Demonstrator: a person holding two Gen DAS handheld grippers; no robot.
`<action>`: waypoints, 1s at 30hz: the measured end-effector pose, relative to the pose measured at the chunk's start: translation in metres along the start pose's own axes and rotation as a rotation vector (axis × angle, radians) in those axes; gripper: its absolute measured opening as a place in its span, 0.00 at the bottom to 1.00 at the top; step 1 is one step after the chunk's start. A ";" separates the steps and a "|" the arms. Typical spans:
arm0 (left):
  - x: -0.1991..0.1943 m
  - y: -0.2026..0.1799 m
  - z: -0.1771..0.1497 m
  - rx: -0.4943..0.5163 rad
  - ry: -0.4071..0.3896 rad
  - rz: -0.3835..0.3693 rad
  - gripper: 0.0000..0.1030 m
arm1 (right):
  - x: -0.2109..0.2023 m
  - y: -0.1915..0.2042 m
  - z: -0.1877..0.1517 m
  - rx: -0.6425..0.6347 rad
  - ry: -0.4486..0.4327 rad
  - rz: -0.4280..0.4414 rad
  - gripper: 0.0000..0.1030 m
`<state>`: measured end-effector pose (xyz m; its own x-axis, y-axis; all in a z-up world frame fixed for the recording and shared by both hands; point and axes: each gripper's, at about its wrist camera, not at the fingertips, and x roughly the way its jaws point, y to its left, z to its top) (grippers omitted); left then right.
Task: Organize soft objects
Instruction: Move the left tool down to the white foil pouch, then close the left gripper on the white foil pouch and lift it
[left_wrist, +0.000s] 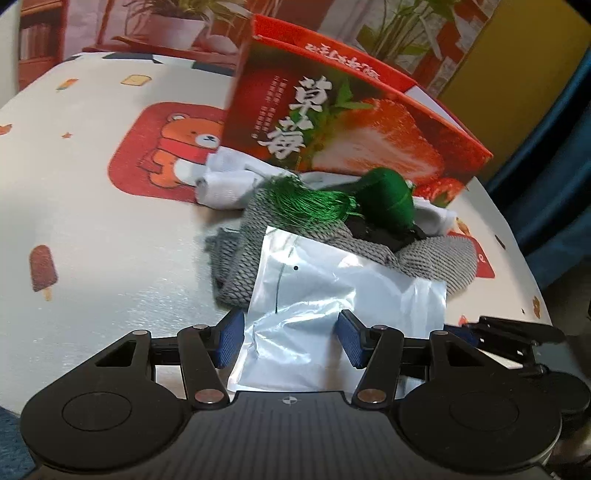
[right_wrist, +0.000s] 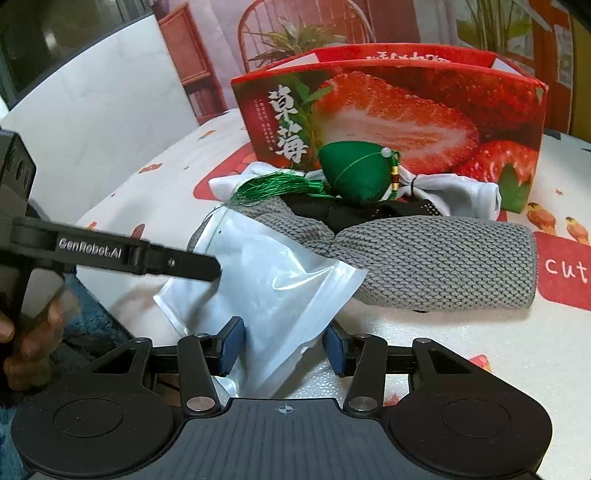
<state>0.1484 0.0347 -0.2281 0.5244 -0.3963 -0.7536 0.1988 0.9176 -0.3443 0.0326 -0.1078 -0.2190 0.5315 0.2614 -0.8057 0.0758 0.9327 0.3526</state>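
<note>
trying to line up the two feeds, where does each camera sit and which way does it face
Left wrist: on the left gripper, looking forward at the plastic bag between its open fingers; right gripper at right edge.
Right wrist: on the right gripper, open around the same bag; left gripper and a hand at left.
Shared: bag, grey knit, green pouch, strawberry box.

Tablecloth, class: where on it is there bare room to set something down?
Free: the tablecloth left of the grey knit cloth, and in front of it to the right. Crowded: the pile before the strawberry box, under the plastic bag.
</note>
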 end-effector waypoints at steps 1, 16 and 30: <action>0.000 -0.001 0.000 0.003 0.000 -0.013 0.56 | -0.001 -0.001 0.000 0.006 -0.008 -0.005 0.40; 0.006 -0.008 -0.001 0.022 -0.032 -0.070 0.56 | -0.009 -0.020 -0.001 0.050 -0.101 -0.082 0.31; 0.011 -0.018 -0.002 0.070 -0.015 -0.152 0.55 | -0.009 -0.018 -0.001 0.050 -0.113 -0.073 0.25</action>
<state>0.1487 0.0142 -0.2311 0.4966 -0.5305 -0.6870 0.3333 0.8473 -0.4134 0.0259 -0.1266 -0.2182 0.6141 0.1609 -0.7727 0.1584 0.9339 0.3205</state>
